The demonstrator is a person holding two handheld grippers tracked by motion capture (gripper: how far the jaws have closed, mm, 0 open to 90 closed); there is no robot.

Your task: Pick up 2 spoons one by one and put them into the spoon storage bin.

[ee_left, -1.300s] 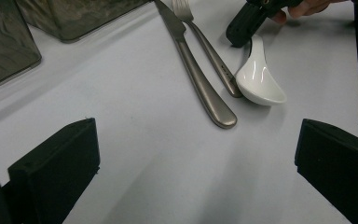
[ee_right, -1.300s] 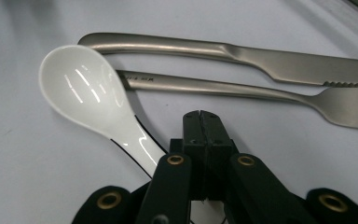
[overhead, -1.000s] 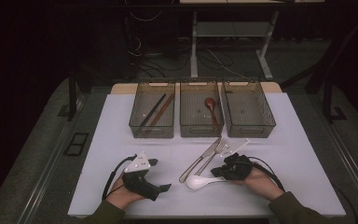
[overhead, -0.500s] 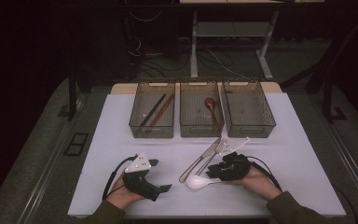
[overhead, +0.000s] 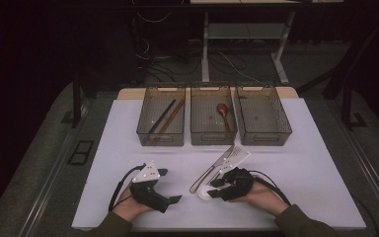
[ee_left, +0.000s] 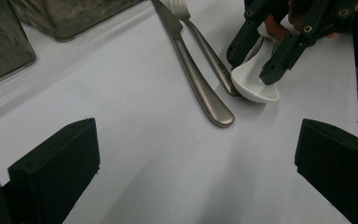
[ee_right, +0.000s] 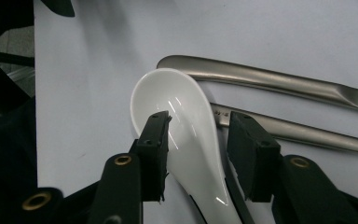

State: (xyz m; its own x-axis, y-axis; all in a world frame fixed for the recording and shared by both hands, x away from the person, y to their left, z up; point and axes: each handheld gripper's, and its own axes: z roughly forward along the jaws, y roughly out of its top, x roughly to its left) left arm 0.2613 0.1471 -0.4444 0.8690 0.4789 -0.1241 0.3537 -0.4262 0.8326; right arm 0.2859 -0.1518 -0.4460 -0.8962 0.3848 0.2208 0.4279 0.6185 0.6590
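Three bins (overhead: pixel 213 117) are lined up at the far side of the white table (overhead: pixel 306 163), while a white spoon (ee_right: pixel 186 135) is lying near its front edge, touching a fork (ee_left: pixel 205 44) and just beside a knife (ee_left: pixel 191 74). The right gripper (ee_right: pixel 198 149) has just been opened from shut and is set astride the spoon without pressing it, so a pickup is judged imminent; the left gripper (ee_left: pixel 191 163) is held wide apart and empty.

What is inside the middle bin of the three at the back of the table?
The middle bin holds one reddish-brown spoon, bowl toward the far end and handle pointing toward the person. Through the tinted front wall the rest of the floor looks bare, though the near corners are hard to make out.
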